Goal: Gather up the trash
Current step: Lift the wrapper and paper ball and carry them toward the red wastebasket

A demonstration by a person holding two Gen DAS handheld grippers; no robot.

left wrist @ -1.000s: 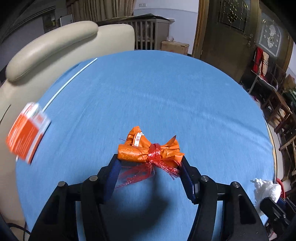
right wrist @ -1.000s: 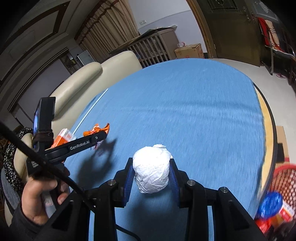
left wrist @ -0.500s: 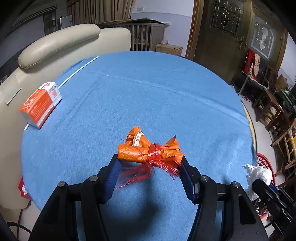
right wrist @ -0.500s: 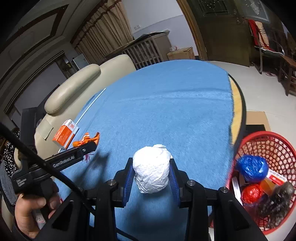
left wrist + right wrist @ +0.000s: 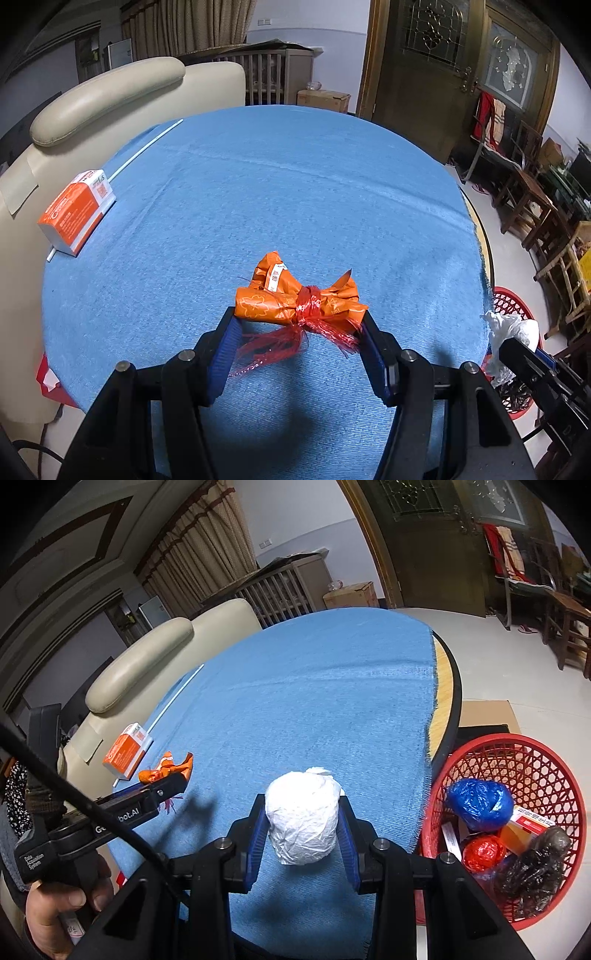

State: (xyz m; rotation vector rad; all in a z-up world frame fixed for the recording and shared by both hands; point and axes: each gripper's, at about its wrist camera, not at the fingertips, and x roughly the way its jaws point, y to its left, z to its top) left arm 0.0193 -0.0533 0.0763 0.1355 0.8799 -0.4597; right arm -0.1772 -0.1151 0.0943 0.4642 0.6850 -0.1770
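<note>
While the left gripper [image 5: 301, 325] fingers clamp an orange wrapper [image 5: 299, 301] above the blue counter [image 5: 280, 206], the right gripper [image 5: 302, 825] fingers clamp a white wad [image 5: 302, 821] near the counter's edge, beside a red basket [image 5: 535, 775] holding trash.

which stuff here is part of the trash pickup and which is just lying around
Part of the job:
- orange wrapper bundle, held in the left gripper
- white paper wad, held in the right gripper
- red basket beside the table, already holding trash
- orange box, probably

Just lying about:
- beige sofa
- cardboard box
- wooden chairs
</note>
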